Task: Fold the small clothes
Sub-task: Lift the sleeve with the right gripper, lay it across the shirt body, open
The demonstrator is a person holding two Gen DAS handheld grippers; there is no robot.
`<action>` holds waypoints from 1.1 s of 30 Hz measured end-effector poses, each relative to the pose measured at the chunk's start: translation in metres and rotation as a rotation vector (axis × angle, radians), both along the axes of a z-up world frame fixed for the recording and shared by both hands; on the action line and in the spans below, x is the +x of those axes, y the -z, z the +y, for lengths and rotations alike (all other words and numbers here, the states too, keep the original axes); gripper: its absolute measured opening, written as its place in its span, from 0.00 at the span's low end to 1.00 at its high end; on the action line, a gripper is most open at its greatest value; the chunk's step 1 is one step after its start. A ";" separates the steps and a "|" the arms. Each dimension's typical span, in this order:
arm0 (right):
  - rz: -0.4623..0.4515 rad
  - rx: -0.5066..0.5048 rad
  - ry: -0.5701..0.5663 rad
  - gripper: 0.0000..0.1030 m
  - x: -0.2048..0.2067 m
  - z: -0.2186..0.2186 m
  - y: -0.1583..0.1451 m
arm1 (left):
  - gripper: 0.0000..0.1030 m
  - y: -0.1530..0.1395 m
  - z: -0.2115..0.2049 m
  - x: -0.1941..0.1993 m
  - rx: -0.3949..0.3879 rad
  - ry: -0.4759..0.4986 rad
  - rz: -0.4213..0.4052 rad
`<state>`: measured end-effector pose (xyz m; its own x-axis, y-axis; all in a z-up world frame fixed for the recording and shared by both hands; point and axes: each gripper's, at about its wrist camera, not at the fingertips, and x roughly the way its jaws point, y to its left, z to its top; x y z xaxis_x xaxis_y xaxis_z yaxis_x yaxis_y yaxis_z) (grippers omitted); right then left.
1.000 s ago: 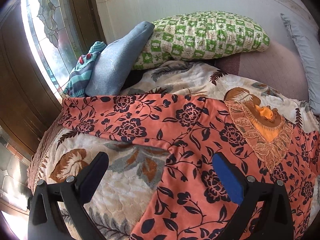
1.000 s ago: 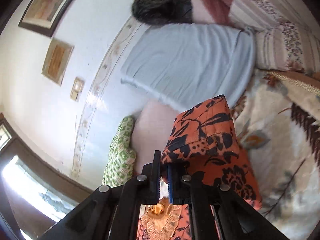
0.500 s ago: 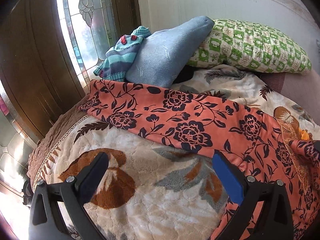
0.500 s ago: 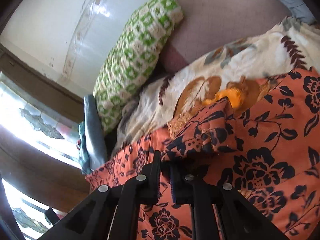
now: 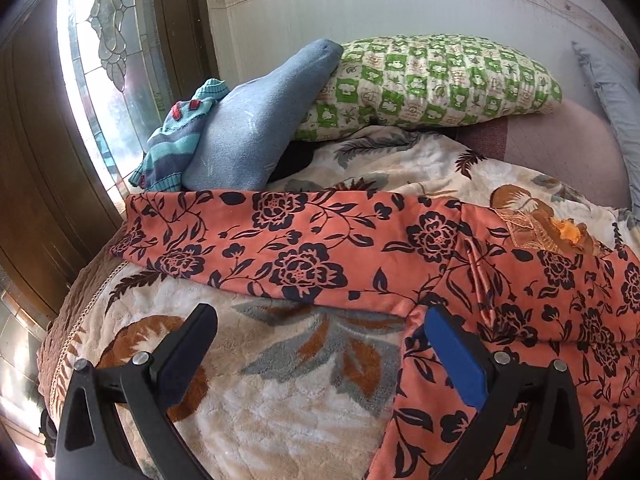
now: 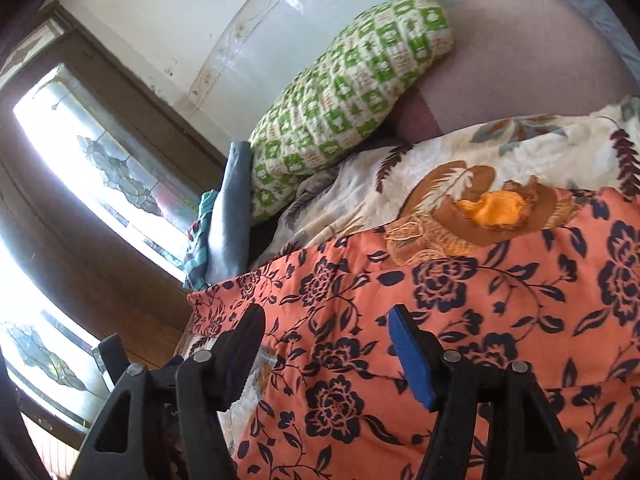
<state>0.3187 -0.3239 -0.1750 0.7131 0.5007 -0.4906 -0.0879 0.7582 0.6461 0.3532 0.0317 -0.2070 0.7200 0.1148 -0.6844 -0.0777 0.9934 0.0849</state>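
Sleeve's down: right gripper (image 6: 326,332) lets go of the cuff it was pinching 1 second ago, jaws opening over the orange floral top (image 6: 460,320), nothing clamped. So 1 fold looks done. Left gripper (image 5: 320,336) is spread, empty, other sleeve just ahead. Hem's cut off below.

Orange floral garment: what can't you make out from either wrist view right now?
- Orange floral garment: left wrist view, hem and far sleeve cut off by the frame edges.
- Same garment: right wrist view, lower part hidden behind the right claw, whose jaws are opening.
- Dark item under the blue cloth: unidentifiable.
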 end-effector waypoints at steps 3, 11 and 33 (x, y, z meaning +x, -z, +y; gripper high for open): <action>0.030 -0.007 0.105 0.66 -0.025 -0.054 0.015 | 1.00 0.002 -0.016 0.000 -0.002 0.070 -0.014; 0.083 0.128 0.314 0.55 -0.063 -0.189 0.049 | 1.00 -0.007 -0.089 0.026 -0.113 0.197 0.037; 0.396 0.138 0.169 0.55 -0.028 -0.185 0.104 | 0.86 0.068 -0.142 0.078 0.341 0.051 0.275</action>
